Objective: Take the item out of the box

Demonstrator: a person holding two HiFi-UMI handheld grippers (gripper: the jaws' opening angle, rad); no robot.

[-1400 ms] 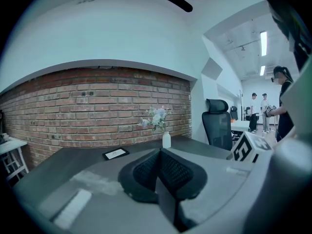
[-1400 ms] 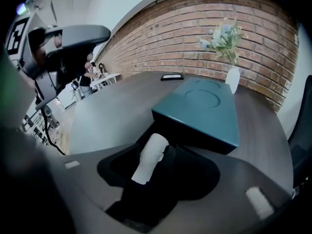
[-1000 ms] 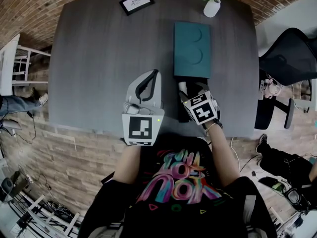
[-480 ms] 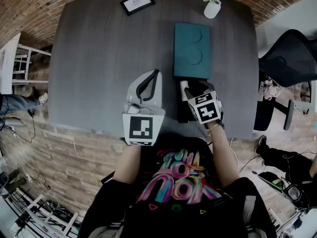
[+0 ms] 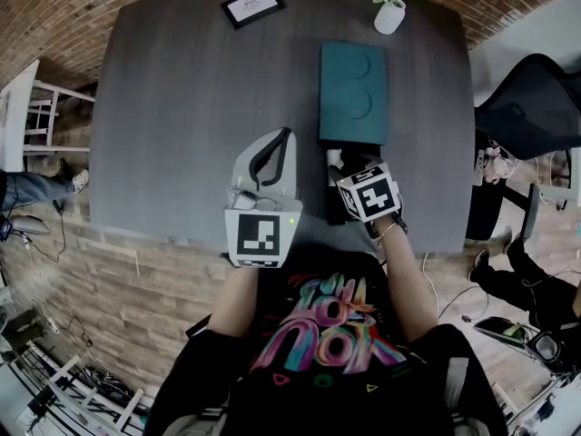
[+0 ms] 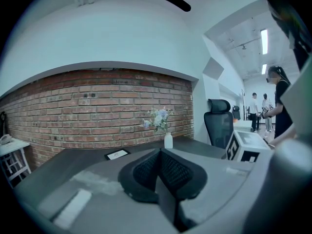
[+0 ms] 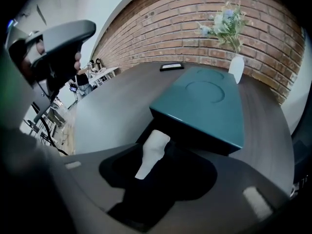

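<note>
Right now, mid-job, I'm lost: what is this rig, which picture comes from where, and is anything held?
No robot here: a person holds a two-jaw claw in each hand. The overhead picture comes from a camera on their head, looking down; the other two ride on the claws. On the dark table stand a teal box, a framed card and a white vase of flowers. The left claw is shut and empty. The right claw has just been closing; its jaws stand apart around a white item at the box's near end, and I see no grip yet.
</note>
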